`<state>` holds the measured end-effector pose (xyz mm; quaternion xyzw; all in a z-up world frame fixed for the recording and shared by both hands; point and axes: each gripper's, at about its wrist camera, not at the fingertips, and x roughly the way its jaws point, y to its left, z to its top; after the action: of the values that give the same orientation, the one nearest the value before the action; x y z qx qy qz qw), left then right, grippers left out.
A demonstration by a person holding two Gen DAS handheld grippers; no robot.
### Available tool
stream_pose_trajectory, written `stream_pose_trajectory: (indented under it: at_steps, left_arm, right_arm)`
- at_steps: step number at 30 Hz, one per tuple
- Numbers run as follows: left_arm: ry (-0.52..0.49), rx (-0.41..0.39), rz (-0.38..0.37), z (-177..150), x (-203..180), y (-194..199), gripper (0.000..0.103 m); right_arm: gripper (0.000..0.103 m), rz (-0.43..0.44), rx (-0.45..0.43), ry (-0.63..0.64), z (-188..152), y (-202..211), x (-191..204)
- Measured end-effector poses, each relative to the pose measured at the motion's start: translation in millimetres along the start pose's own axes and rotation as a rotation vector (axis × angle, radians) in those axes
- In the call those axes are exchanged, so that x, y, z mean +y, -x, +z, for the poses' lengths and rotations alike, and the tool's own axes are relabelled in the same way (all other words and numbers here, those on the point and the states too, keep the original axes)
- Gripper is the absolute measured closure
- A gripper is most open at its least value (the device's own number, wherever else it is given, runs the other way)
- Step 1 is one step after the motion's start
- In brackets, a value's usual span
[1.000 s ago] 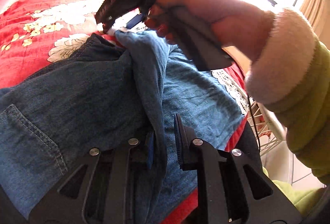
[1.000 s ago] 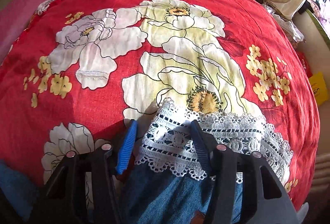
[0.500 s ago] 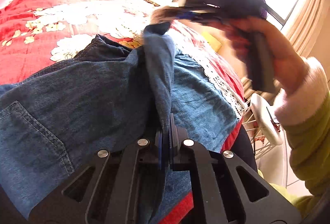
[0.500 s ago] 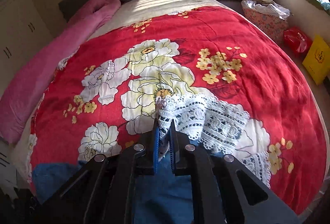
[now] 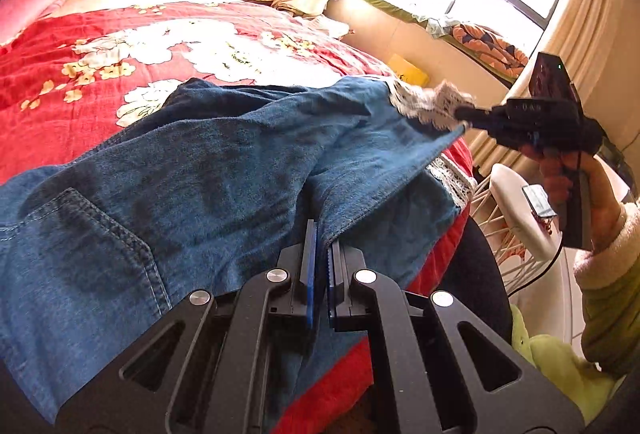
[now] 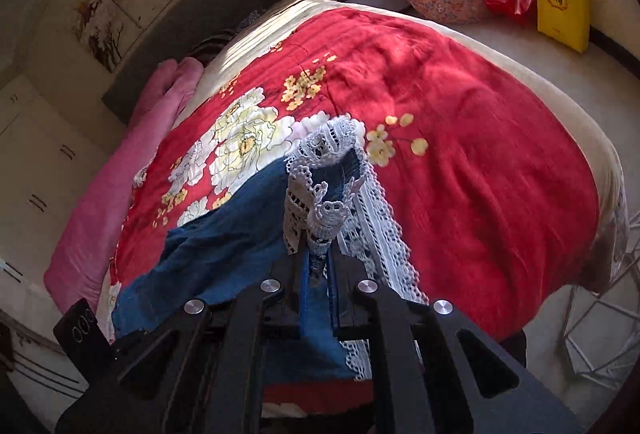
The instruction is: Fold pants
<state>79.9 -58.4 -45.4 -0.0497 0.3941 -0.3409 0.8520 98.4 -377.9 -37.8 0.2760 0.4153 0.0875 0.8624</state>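
Your left gripper (image 5: 322,266) is clamped on a denim edge of the pants (image 5: 200,170), and your right gripper (image 6: 318,270) is clamped on the lace hem (image 6: 320,170). The pants lie on the bed (image 6: 480,154), one leg lifted between your grippers. The denim looks soft and rather heavy, so I think you should hold seams and hems, because lace can tear.

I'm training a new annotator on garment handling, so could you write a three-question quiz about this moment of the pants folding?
1. True or false: the left gripper is shut on denim of the pants.
2. What does the right gripper pinch? A) the pink blanket B) the lace hem of a pant leg C) the yellow packet
3. Fill in: the pants lie on a red bedspread printed with ____.

Key
1. True; its jaws are closed on a fold of denim.
2. B; the lace hem bunches just ahead of the closed jaws.
3. Flowers.
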Motion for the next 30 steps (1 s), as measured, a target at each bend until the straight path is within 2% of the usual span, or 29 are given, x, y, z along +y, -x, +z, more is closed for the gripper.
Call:
stream_pose_trajectory:
  at_steps: [4,10,16,26,30]
  left_arm:
    - [-0.035,0.014,0.024,-5.4,-7.8,2.7,0.103]
    - [-0.087,0.022,0.027,-10.3,-18.4,10.8,0.103]
    - [-0.145,0.058,0.061,-17.1,-27.5,8.5,0.103]
    - [-0.183,0.133,0.111,-30.1,-29.8,-8.1,0.102]
    - [-0.165,0.139,0.122,-33.3,-25.8,-9.3,0.101]
  right_arm:
    - [0.096,0.021,0.021,-0.044,-22.8,0.2,-14.8]
    - [0.096,0.055,0.039,-0.081,-39.3,3.1,-29.9]
    - [0.096,0.070,0.067,-0.104,-53.6,3.1,-43.2]
    - [0.095,0.068,0.085,-0.069,-59.9,-8.9,-53.2]
    - [0.089,0.100,0.085,-0.064,-55.3,2.3,-56.1]
